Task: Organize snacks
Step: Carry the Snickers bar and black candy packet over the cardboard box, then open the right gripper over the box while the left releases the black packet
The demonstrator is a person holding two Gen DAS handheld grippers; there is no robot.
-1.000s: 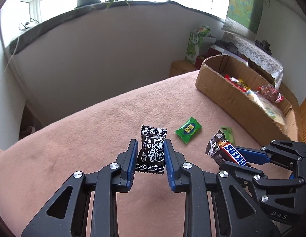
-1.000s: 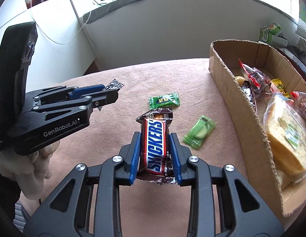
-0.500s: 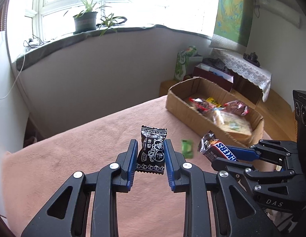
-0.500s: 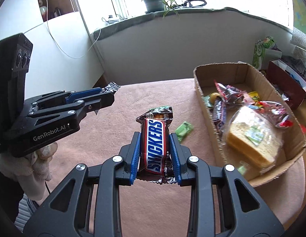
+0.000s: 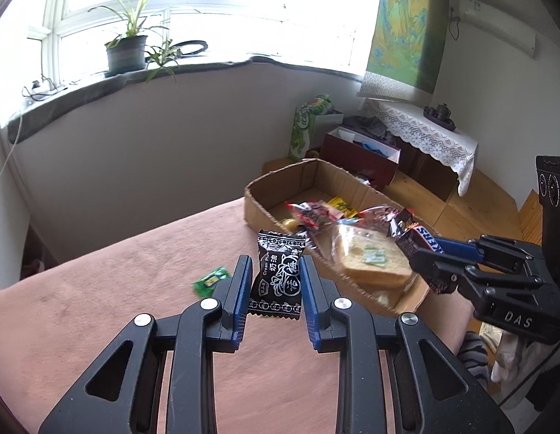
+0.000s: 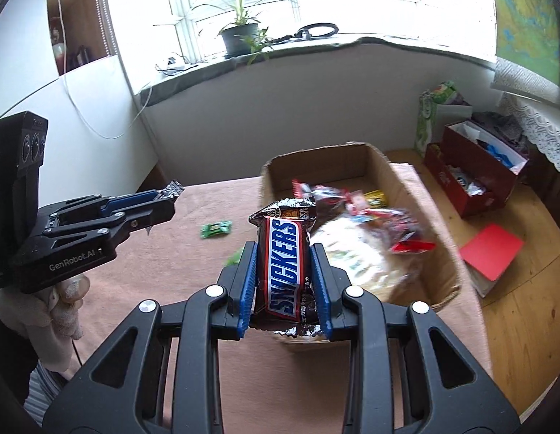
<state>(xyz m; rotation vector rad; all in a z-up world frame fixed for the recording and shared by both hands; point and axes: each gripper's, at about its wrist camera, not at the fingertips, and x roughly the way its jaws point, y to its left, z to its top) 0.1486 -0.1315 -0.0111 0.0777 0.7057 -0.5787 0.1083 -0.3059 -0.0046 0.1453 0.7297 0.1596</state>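
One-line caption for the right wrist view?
Right gripper holds Snickers before the box; left gripper holds a candy.

You get bright daylight from window (image 5: 193, 11), glass washed out white. Room edges bend, corners go black in both views. Snacks in cardboard box (image 6: 367, 231) look smeared and blurry in right view, little green candy (image 5: 211, 280) blurry too. Soft shadows only. Snickers bar (image 6: 285, 267) stays sharp.

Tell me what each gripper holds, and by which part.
Left gripper: black plum-candy packet, pinched by its side edges. Right gripper: brown Snickers bar, clamped across its middle.
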